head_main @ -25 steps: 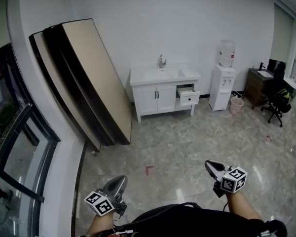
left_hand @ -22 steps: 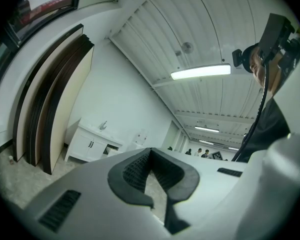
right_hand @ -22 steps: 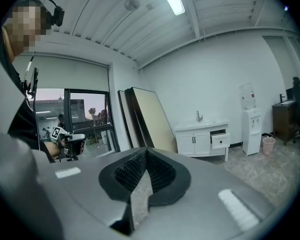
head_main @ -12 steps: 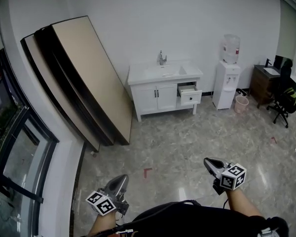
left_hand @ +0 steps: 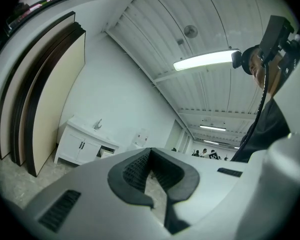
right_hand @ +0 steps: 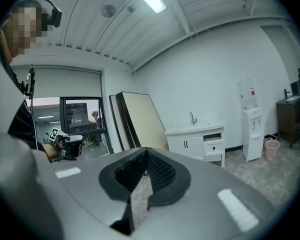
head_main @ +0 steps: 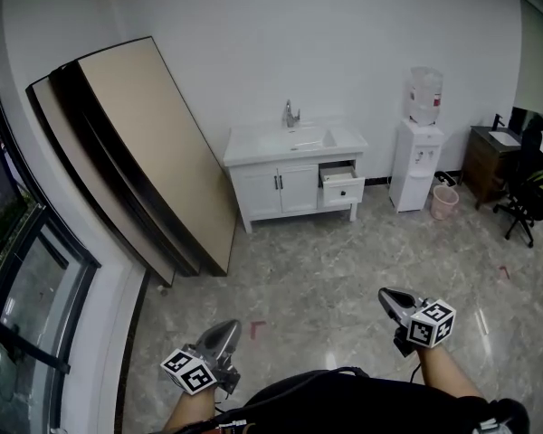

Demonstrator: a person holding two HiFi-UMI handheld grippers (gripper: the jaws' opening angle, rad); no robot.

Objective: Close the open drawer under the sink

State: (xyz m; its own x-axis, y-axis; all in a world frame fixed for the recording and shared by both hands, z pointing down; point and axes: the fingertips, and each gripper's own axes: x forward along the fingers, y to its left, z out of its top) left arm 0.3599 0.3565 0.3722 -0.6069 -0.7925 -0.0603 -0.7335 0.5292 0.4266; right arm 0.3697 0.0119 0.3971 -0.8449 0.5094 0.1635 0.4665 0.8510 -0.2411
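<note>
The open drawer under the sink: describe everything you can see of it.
The drawer is white, seemingly painted wood, with a flat front and one small dark knob at its centre. It sits at the right end of the vanity, just under the countertop and right of the two doors, pulled partway out and level. Its inside is too small to make out. Nothing touches it.

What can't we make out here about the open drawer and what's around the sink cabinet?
Inside of the drawer: head view, too far off, and its front panel hides the contents.
Knob on the drawer: only a dark speck in every view, shape unreadable.
Floor and wall behind the leaning boards: hidden by the boards, head view.
People in the far room: left gripper view, too small to tell what they do.
</note>
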